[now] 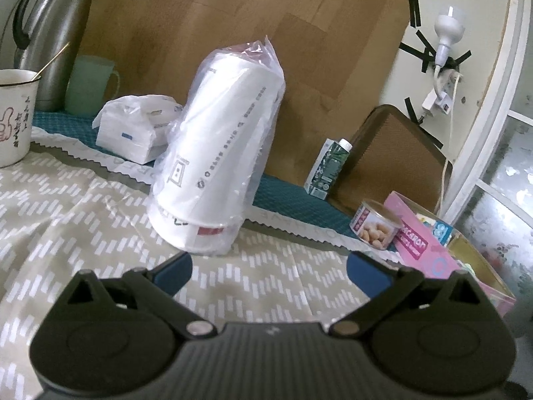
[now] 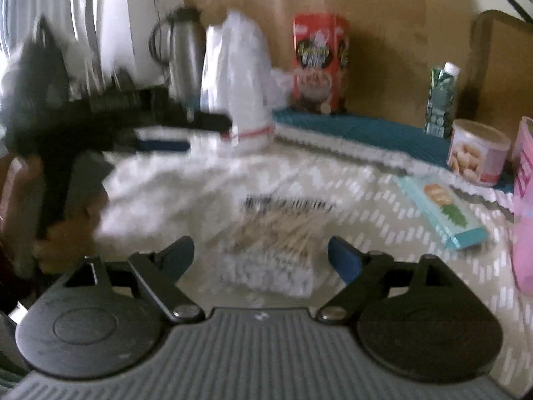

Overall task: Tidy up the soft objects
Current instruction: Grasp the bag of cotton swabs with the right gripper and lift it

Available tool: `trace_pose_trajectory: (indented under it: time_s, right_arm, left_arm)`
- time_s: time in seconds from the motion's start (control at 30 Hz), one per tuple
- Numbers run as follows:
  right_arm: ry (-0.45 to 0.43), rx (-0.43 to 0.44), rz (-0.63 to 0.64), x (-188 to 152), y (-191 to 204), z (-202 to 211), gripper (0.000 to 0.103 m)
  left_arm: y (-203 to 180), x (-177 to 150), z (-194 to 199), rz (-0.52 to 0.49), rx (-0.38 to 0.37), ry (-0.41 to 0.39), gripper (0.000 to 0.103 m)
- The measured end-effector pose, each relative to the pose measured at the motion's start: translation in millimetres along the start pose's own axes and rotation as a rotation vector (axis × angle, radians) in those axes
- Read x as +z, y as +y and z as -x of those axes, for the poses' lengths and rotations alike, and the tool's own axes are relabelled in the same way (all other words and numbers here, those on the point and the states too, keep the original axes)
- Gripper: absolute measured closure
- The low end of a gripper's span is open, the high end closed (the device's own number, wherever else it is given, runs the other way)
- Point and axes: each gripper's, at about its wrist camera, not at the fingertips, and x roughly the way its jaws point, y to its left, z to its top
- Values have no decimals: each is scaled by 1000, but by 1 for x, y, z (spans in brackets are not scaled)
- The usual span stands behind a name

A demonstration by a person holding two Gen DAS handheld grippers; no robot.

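A plastic-wrapped stack of white paper cups (image 1: 216,153) stands tilted on the patterned cloth, just beyond my open, empty left gripper (image 1: 268,275). A white tissue pack (image 1: 133,126) lies behind it to the left. In the blurred right wrist view, a clear bag of cotton swabs (image 2: 276,243) lies on the cloth between the fingers of my open right gripper (image 2: 261,256); I cannot tell if the pads touch it. The cup stack (image 2: 246,83) shows further back, with the other hand-held gripper (image 2: 100,123) at the left.
A steel thermos (image 1: 53,33), enamel mug (image 1: 13,116) and green cup (image 1: 90,83) stand at the left. A carton (image 1: 328,166), a can (image 1: 374,225) and a pink box (image 1: 419,243) sit at the right. A red box (image 2: 318,63) and a teal packet (image 2: 443,206) show in the right wrist view.
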Motion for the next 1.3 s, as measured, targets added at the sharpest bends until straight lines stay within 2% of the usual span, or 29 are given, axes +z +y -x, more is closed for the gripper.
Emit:
trace_pose_trajectory:
  time_s: [0.17, 0.33, 0.6, 0.63, 0.67, 0.7, 0.83, 0.97, 1.13, 1.3]
  right_arm:
    - [13, -29, 79, 2, 9, -6, 13]
    - [15, -48, 60, 4, 7, -10, 13]
    - [6, -107, 43, 6, 12, -14, 15]
    - [1, -111, 41, 5, 13, -13, 21]
    - [-4, -107, 36, 5, 13, -12, 35]
    - [-10, -111, 32, 5, 14, -11, 41]
    - [-17, -136, 61, 4, 22, -8, 48]
    - [-34, -158, 104, 1, 31, -4, 49]
    - [-73, -144, 168, 1, 42, -1, 49]
    - [-30, -126, 136, 3, 35, -9, 45]
  left_arm:
    - [-1, -1, 0, -5, -23, 7, 1]
    - [0, 0, -2, -2, -35, 22, 1]
    - [1, 0, -12, 4, -62, 94, 1]
    - [1, 0, -12, 3, -65, 97, 1]
    - [1, 0, -12, 2, -69, 98, 1]
    - [0, 0, -12, 0, -72, 100, 1]
    - [0, 0, -12, 3, -86, 102, 1]
    - [1, 0, -11, 6, -94, 103, 1]
    - [0, -1, -11, 0, -97, 102, 1]
    - [0, -1, -12, 2, -98, 105, 1]
